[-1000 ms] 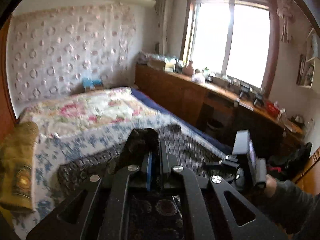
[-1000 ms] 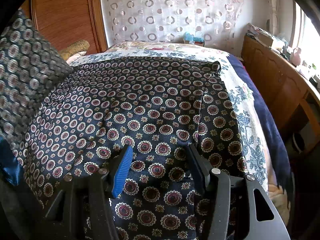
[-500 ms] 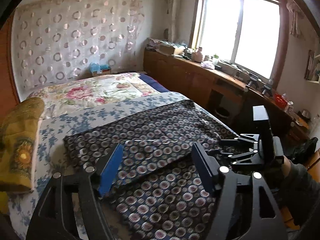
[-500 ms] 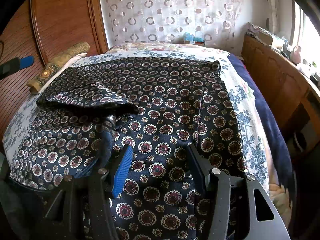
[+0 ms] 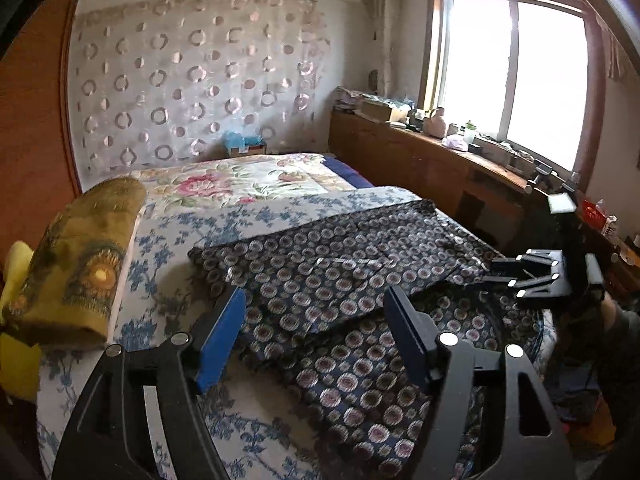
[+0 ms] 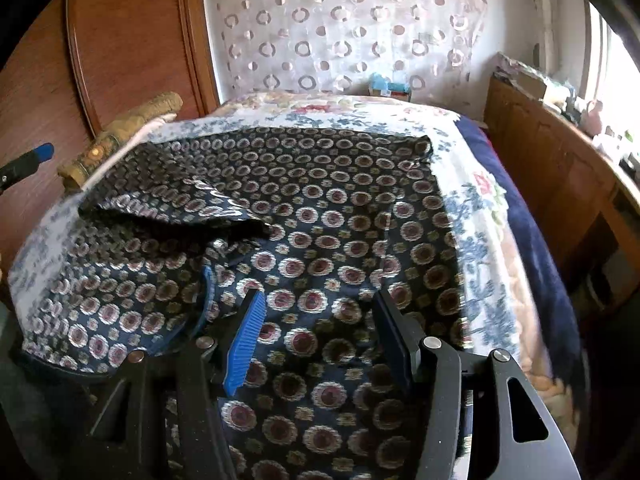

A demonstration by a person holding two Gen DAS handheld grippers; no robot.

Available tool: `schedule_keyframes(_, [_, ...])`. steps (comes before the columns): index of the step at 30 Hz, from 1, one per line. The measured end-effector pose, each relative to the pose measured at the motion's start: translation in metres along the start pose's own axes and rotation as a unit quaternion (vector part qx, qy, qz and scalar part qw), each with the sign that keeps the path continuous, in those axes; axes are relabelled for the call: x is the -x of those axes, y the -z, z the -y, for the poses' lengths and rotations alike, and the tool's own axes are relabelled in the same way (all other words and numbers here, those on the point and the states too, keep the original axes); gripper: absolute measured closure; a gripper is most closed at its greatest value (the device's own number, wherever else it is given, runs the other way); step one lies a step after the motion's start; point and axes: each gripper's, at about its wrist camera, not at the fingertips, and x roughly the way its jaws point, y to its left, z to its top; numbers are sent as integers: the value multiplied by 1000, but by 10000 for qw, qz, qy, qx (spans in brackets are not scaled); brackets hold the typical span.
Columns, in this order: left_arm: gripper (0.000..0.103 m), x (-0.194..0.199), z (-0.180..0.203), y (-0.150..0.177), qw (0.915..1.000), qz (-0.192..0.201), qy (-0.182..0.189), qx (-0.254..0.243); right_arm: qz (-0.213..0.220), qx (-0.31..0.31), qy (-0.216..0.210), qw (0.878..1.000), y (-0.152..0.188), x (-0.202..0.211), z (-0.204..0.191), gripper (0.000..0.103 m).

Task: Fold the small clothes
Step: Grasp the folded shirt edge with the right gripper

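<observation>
**First fold laid over; the next edge is to be found**

The bed (image 5: 280,208) is seen ahead of both grippers, its blue-flowered cover spread wide; on it the dark patterned garment (image 5: 360,264) lies flat, reaching from just under the fingers to well beyond them; one flap of the garment (image 6: 172,208) is already laid over the rest, its loose edge ahead and to the left of the right gripper; the first fold is judged done, though the flap sits slack and puckered rather than squared. A rolled ochre towel (image 5: 76,264) is seen off to the left, clear of the work.

The next move is judged to call for a fresh pinch on a free edge, taken low against the cover so that one layer only is caught, and for the flap to be smoothed before a second fold.

The left gripper (image 5: 316,332) is held above the near-left part of the garment, tilted downward, its jaws spread with nothing between them; the right gripper (image 6: 320,332) is pointed down more steeply over the near edge, its jaws likewise apart, and no cloth is pinched.
</observation>
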Motion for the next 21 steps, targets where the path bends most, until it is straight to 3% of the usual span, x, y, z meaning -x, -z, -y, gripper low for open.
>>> schedule_keyframes(6, [31, -4, -9, 11, 9999, -117, -56, 111, 110, 219, -314, 9992, -20, 9, -16, 45])
schedule_keyframes(11, [31, 0, -8, 10, 9999, -63, -54, 97, -195, 609, -673, 9957, -37, -14, -43, 45])
schedule_keyframes(21, [31, 2, -9, 13, 9999, -51, -65, 112, -353, 618, -796, 9943, -68, -40, -52, 45])
